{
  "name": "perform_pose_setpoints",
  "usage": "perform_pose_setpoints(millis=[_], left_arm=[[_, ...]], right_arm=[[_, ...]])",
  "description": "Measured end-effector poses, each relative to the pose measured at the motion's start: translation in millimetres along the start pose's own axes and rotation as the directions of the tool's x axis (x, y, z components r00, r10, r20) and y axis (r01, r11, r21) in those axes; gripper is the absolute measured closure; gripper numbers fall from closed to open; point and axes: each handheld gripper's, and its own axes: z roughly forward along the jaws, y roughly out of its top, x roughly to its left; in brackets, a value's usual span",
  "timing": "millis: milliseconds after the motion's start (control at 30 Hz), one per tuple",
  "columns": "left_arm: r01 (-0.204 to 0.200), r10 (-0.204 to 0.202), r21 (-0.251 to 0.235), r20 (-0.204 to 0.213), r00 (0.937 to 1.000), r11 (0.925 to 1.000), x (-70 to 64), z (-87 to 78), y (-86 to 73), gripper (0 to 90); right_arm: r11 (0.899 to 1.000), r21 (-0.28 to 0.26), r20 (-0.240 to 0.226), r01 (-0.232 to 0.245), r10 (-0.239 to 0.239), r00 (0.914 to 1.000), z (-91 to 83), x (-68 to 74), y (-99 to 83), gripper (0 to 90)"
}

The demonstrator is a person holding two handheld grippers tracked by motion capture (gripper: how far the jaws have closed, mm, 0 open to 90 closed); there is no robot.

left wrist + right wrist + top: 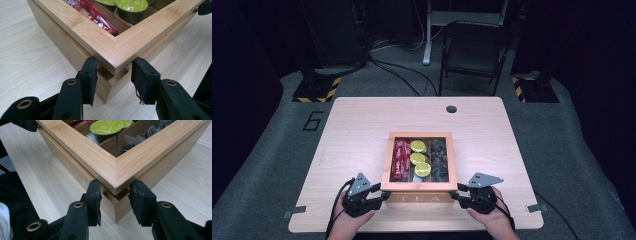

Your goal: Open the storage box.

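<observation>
Both the left gripper (382,196) and right gripper (455,195) are spread wide at the near corners of the square bamboo tea box's glass-paned lid (420,187), midway along the pale wooden counter (352,125), barely raised, so opening has hardly begun.

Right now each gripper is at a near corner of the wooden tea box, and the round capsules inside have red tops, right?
Not quite: the capsules have lime-green tops, as the high view shows. The left gripper and right gripper are indeed at the tea box's near corners.
</observation>
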Motion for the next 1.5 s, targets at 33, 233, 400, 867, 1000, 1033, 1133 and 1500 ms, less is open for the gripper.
perform_pose_setpoints(millis=[33,233,400,867,1000,1033,1133,1500], left_arm=[[0.003,-0.003,0.003,0.005,1.0000,1.0000,0.0,-0.5,0.9,55.8],[-0.020,0.019,-0.009,-0.018,0.9996,0.9998,-0.3,-4.4,9.3,53.5],[-0.028,0.028,-0.009,-0.022,0.9994,0.9996,0.9,-7.2,15.6,53.4],[-0.029,0.026,-0.057,-0.048,0.9985,0.9980,7.9,-18.8,41.1,53.3],[-0.041,0.036,-0.073,-0.062,0.9974,0.9965,8.1,-20.7,46.2,53.2],[-0.041,0.036,-0.078,-0.063,0.9973,0.9961,8.5,-21.8,49.2,53.2],[-0.047,0.041,-0.082,-0.067,0.9969,0.9955,9.3,-23.2,53.3,53.1],[-0.057,0.049,-0.104,-0.077,0.9958,0.9929,12.5,-26.5,65.3,53.2]], right_arm=[[1.000,0.000,0.000,0.010,-0.010,1.0000,-0.4,-0.6,0.5,61.3],[1.000,-0.017,0.004,0.009,-0.009,1.0000,-4.2,-0.7,7.3,61.3],[1.000,-0.012,0.012,0.005,-0.005,0.9999,-6.9,-0.7,14.0,61.3],[0.997,-0.071,0.040,0.008,-0.005,0.9992,-14.8,-6.1,37.5,60.4],[0.996,-0.089,0.046,0.011,-0.007,0.9989,-17.6,-9.8,43.5,60.4],[0.996,-0.089,0.048,0.006,-0.002,0.9988,-18.4,-10.2,44.7,60.4],[0.995,-0.097,0.053,0.004,0.002,0.9986,-19.3,-11.3,48.3,60.5],[0.993,-0.112,0.059,0.028,-0.022,0.9980,-19.6,-14.3,57.8,60.7]])
